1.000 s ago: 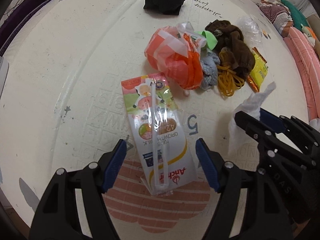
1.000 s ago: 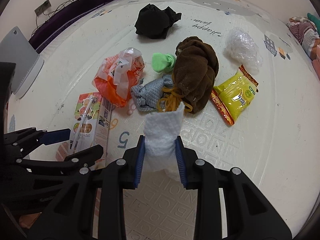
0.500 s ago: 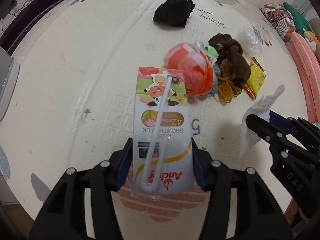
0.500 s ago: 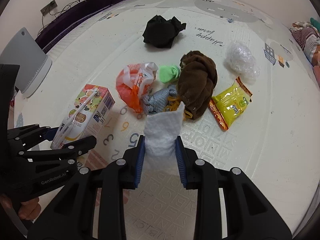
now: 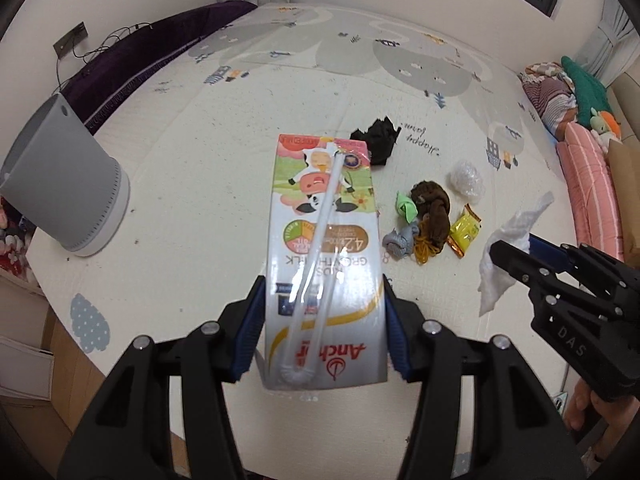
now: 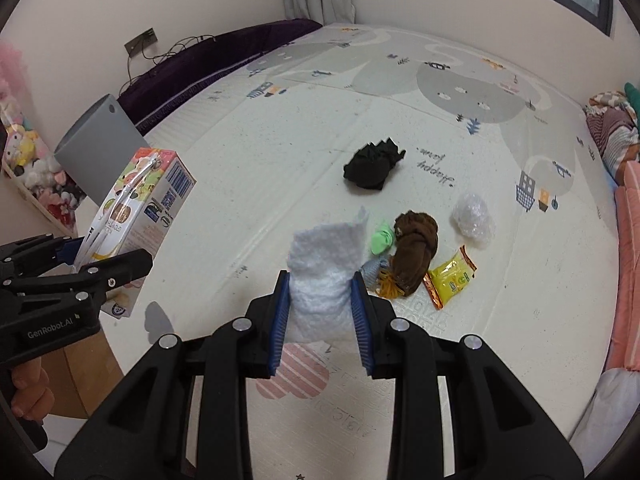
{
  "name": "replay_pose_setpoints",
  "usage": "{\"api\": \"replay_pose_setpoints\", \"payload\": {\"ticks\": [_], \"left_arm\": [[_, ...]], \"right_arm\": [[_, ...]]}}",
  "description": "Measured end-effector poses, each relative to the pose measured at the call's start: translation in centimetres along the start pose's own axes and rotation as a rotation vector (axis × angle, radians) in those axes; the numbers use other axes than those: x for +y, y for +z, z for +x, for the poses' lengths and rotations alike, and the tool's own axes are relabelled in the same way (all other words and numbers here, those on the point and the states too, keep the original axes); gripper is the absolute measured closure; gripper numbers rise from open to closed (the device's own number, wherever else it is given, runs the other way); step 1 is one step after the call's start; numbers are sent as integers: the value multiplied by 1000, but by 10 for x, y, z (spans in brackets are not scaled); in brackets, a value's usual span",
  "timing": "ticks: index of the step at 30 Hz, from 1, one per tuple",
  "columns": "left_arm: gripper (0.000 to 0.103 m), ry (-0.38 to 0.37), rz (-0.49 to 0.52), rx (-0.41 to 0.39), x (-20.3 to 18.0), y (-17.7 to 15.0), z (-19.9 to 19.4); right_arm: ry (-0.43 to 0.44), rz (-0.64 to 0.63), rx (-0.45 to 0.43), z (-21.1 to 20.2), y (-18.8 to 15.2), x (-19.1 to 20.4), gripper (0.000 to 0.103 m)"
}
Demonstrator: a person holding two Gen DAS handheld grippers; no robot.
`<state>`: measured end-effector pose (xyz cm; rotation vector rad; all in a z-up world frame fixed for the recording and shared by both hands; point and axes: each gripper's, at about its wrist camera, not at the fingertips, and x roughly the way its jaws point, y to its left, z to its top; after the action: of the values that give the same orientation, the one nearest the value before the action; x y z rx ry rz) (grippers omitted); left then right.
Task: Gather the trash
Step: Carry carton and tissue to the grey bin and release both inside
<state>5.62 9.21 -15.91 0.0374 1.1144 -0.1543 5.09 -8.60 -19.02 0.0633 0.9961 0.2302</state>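
Patterned play mat point(image 6: 304, 152) below me. Left tongs point(image 5: 324, 332) clamped on milk carton point(image 5: 324, 248), lifted clear. Right tongs point(image 6: 322, 312) pinching white tissue point(image 6: 324, 264). Beyond: yellow wrapper point(image 6: 450, 282), clear plastic wad point(image 6: 472, 218). Grey bin point(image 5: 60, 180) far left.

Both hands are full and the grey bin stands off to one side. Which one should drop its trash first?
Probably the left. Its gripper, clamped on the milk carton, is on the bin's side; the right gripper with the tissue is farther away.
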Motion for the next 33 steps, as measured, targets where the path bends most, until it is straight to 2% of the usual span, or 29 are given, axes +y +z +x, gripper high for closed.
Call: {"api": "replay_pose_setpoints", "payload": {"ticks": [6,13,17,22,28,33], "left_arm": [[50,38,-49,-73,37,8,-68],[50,48,-134,-132,108,15,-115],[50,62,-160,-165,170,27,-130],[50,74,-189,-198,271,53,-143],[50,179,-209,-260,391,85,-158],[50,192,-245,-283,453,106,-155]], "right_arm": [[27,-108,-43,-49,33,51,74],[65,-169,-75,-70,73,122,74],[83,-223,-89,-61,103,186,74],[134,-247,-94,-33,153,285,74],[256,-301,-143,1,219,408,74],[303,-365,-168,30,267,486,74]]}}
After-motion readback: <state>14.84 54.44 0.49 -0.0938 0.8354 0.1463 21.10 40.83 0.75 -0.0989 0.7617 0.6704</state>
